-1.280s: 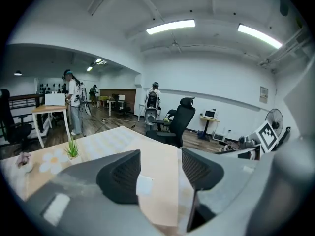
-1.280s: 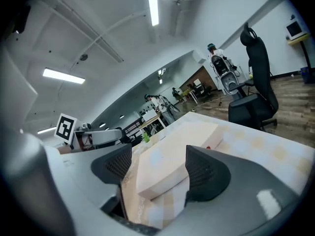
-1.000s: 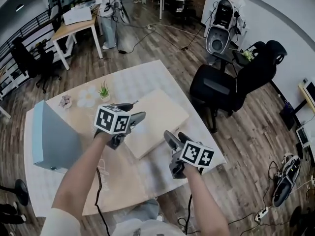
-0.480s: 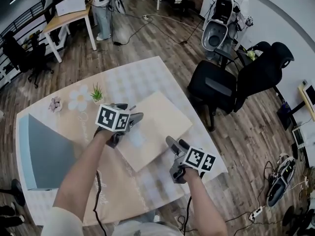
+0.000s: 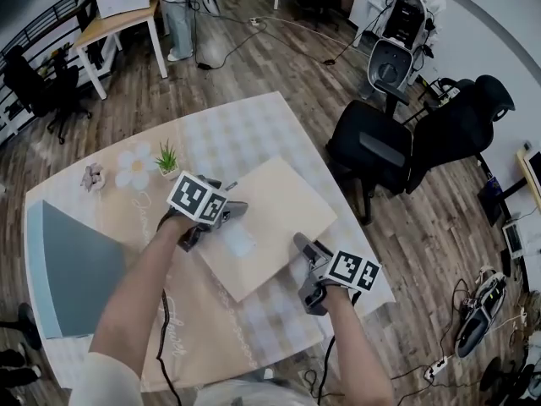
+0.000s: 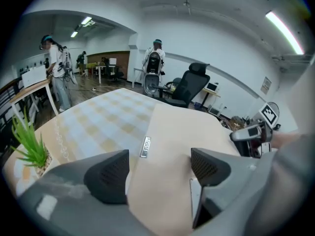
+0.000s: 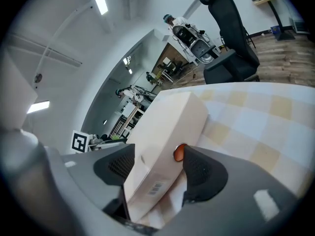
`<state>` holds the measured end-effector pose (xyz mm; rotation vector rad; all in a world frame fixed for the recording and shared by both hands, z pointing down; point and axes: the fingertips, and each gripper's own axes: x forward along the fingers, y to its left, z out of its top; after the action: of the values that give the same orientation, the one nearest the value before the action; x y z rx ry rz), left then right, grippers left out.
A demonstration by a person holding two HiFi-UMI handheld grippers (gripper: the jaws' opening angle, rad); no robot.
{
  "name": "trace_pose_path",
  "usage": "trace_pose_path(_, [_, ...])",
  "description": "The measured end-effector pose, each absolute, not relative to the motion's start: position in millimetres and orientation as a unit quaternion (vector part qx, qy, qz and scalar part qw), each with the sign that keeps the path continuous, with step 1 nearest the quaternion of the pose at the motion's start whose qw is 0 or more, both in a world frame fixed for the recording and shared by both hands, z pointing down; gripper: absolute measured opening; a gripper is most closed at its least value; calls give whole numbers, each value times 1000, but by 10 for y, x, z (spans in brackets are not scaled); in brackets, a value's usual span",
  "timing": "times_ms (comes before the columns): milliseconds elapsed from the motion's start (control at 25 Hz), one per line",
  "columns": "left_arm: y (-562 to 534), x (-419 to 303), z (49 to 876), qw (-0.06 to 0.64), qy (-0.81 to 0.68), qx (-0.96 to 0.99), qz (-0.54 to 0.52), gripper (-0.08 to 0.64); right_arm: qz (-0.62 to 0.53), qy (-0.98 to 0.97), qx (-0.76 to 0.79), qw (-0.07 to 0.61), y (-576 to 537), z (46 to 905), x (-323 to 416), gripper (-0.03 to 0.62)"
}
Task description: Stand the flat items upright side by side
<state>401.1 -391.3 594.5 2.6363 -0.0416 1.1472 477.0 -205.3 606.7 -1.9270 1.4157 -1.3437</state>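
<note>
Since then, dropped lower over flat box (image 5: pixel 283 205); spread left fingers (image 6: pixel 109 176) open, narrowed right fingers (image 7: pixel 203 173) round its corner, contact indistinct.

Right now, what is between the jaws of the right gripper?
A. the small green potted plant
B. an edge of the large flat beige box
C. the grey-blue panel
B: the right gripper view shows the beige box between the jaws of the right gripper; they have just been closing.

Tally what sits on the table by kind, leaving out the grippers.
Flat boxes: 2 (beige box, grey-blue box)
Potted green plant: 1
Small pinkish object: 1
Total: 4
</note>
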Motion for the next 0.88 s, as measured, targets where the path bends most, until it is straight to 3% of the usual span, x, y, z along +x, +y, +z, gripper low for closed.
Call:
trace_pose_path(80, [-3871,4022,5968,125,1,904,410,400,-488,492,-690,209,-2028,6098,4824,253])
trace_pose_path(200, [-3824,4015,5974,115,12,903,414,379,-485,496,-687,217,-2026,6095,4839,221])
trace_pose_path(880, [-3948,3734,5516,147,-77,935,314,360,-349,615,-700,97,-2340,5274,4881,180])
